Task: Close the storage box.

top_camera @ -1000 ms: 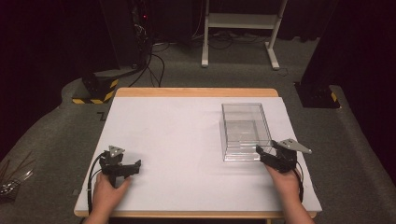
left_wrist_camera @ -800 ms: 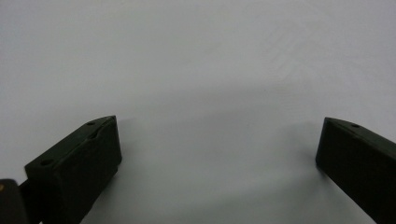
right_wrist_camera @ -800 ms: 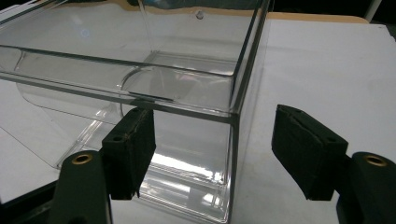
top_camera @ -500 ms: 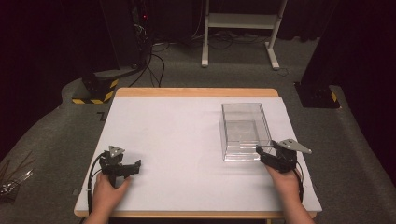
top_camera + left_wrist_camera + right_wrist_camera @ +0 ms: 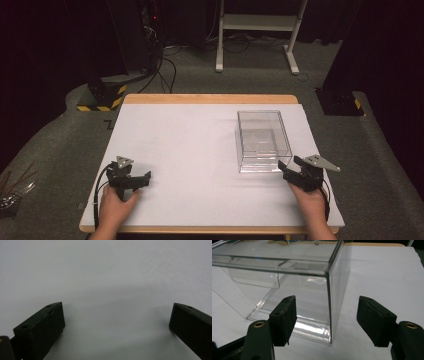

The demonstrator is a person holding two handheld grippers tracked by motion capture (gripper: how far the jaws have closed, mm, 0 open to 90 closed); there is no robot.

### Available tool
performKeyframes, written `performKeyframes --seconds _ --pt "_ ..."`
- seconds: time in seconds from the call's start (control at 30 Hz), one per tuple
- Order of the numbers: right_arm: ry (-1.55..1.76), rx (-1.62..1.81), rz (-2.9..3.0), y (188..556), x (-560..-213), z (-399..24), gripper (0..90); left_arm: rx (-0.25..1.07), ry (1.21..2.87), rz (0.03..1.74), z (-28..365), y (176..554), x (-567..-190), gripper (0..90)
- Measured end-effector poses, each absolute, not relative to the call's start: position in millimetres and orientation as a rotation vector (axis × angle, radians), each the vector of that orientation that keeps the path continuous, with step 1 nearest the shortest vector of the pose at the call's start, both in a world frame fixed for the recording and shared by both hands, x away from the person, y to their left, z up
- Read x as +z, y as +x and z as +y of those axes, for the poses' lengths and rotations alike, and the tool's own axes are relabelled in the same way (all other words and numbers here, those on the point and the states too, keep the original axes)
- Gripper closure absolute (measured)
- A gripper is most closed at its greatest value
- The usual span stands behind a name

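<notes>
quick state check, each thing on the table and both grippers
clear box: upright on the table, top open, nothing in it
left gripper: open, jaws wide apart over bare table, holding nothing
right gripper: open, jaws either side of the box's near corner, not closed on it
table: white top, level

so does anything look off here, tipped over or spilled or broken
Nothing stands out. The clear box sits upright and empty on the white table, with no cracks I can make out. The left gripper and right gripper rest open near the front edge.
</notes>
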State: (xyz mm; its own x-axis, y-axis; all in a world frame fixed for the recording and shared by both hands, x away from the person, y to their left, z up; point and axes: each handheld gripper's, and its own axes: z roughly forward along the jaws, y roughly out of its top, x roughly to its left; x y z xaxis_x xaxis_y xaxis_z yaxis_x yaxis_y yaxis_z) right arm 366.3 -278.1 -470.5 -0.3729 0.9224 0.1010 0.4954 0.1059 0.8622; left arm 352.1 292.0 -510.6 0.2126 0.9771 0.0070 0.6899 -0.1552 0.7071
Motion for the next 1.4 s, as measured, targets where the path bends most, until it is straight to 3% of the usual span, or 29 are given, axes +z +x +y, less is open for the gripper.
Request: performKeyframes --seconds 0.6,1.4 --pt "1.374 0.977 2.004 326 -497 -295 32.9 0.647 1.916 1.539 292 352 -511 0.4" --pt "1.396 0.934 2.110 332 -502 -292 33.3 0.655 1.920 1.537 292 352 -510 0.7"
